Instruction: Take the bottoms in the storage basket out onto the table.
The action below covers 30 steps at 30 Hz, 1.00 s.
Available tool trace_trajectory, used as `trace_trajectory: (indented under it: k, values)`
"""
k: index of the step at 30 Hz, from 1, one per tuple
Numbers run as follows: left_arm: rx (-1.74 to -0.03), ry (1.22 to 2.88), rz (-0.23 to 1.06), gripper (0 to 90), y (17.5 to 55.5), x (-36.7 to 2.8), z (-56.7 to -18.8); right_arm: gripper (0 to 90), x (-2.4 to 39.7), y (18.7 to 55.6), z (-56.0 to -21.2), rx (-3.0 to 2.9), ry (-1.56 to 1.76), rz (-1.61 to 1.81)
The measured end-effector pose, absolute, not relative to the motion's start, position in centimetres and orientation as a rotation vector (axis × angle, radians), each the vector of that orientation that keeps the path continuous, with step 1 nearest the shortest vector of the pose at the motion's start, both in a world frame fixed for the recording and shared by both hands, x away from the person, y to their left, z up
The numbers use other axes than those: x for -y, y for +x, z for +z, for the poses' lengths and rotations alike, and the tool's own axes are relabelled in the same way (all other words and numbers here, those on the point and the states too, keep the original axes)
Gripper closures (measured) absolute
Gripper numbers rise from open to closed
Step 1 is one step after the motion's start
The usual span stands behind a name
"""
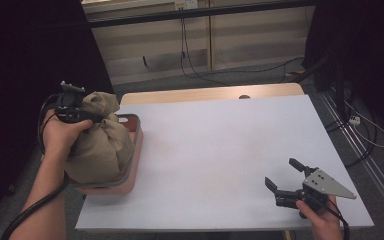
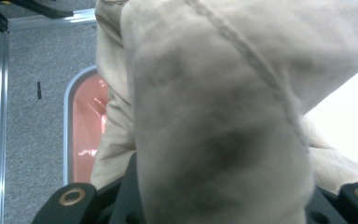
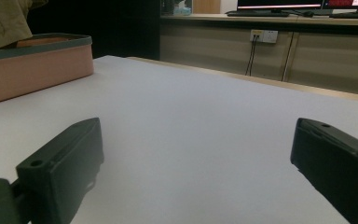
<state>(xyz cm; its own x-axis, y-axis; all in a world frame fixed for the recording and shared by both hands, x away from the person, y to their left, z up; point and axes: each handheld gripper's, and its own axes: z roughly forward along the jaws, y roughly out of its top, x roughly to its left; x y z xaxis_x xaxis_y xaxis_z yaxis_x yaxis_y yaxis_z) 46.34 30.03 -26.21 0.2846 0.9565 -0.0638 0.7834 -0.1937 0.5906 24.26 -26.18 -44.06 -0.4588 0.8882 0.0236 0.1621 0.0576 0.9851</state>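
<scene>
Beneath cloth bag, pink tray

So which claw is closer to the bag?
The left claw: it is clamped on the bag over the tray. The right claw sits open, far across the table.

We work at a bench with a flat white top and a strip of pale wood exposed along its 12 o'clock edge. At the 9 o'clock edge we find a pink tray with a grey rim and rounded corners, standing directly on the white surface and overhanging that edge slightly. A small dark round mark sits on the wooden strip at 12 o'clock. We see grey carpeted floor beyond the bench, with black cables lying on it.
</scene>
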Motion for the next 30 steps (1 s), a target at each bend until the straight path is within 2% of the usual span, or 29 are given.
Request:
trace_trajectory:
  k: [12, 30]
  values:
    - [-1.503, 2.072, 0.414, 72.6, 47.2, -28.3, -22.9, 2.0, 26.1, 24.3, -44.1, -1.703, 1.061, 1.458]
    - [-1.336, 2.125, 0.336, 72.5, 47.8, -21.4, -20.8, 2.0, 26.2, 24.2, -44.2, -1.701, 1.062, 1.457]
